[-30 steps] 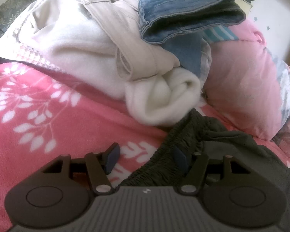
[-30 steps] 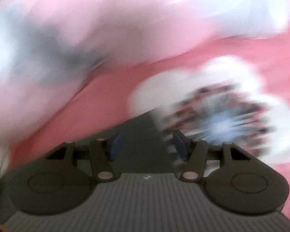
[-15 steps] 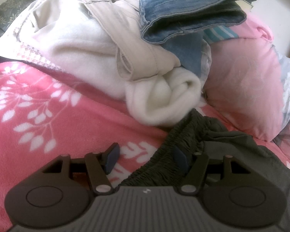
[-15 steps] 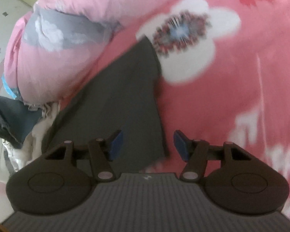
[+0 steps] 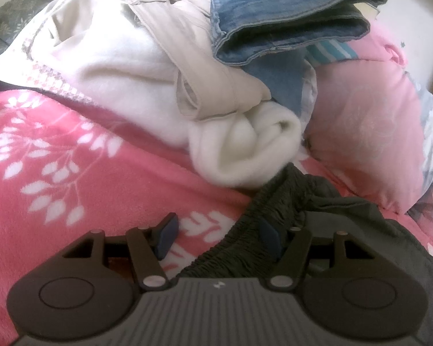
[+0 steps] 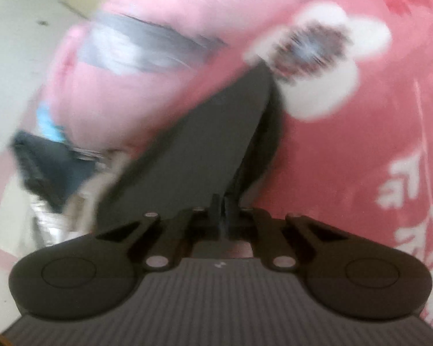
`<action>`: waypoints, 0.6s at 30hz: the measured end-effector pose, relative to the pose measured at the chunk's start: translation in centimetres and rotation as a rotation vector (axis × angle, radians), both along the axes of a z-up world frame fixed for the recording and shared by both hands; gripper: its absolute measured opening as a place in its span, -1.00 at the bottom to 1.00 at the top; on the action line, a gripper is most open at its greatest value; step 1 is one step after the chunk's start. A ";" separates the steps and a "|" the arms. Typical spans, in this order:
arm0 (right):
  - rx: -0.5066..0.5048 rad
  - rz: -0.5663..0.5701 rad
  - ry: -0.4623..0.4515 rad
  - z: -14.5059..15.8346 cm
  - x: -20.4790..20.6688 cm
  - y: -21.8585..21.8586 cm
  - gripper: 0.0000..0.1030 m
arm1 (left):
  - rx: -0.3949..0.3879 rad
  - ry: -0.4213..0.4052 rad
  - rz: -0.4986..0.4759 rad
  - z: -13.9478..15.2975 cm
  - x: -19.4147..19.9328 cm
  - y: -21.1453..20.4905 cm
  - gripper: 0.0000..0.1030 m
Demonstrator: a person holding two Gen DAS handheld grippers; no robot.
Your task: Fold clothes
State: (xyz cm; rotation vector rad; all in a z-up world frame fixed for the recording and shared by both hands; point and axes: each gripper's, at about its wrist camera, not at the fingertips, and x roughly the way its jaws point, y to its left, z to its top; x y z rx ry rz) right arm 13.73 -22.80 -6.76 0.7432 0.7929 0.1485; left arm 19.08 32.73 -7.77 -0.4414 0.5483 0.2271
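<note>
Dark garment (image 6: 205, 141): long axis runs from 6 toward 1 o'clock; right gripper (image 6: 222, 206) pinches its near corner; left gripper (image 5: 218, 235) spread over its waistband (image 5: 277, 201).

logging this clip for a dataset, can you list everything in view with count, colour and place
dark grey garment with elastic gathered waistband: one, dark grey, lying on the blanket at the left gripper; its far end pinched by the right gripper
pink fleece blanket with white leaf print: one, pink and white, under everything
white fleece garment: one, white, bottom of the pile behind
beige trousers: one, beige, draped over the white fleece
folded blue denim jeans: one, blue, top of the pile
pink pillow with grey floral patches: one, right of the pile
left gripper: black, blue pads, open over the waistband
right gripper: black, shut on the garment
</note>
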 end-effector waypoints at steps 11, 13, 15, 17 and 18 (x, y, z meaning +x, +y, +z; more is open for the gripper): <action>-0.085 -0.153 0.079 -2.6 -4.5 -3.0 -0.92 | 0.002 0.002 0.002 -0.1 0.0 -0.1 0.23; -0.165 -0.130 0.049 -1.2 -4.9 -2.1 -0.91 | 0.005 0.003 0.004 0.0 0.0 -0.2 0.23; -0.219 -0.075 0.009 0.2 -5.1 -0.6 -0.86 | 0.005 -0.002 0.006 0.1 -0.1 -0.2 0.24; -0.234 -0.027 -0.031 1.2 -5.5 0.8 -0.81 | -0.013 -0.020 0.011 0.2 -0.4 0.1 0.26; -0.238 -0.006 -0.052 1.7 -5.8 1.6 -0.79 | -0.025 -0.032 0.014 0.3 -0.7 0.3 0.31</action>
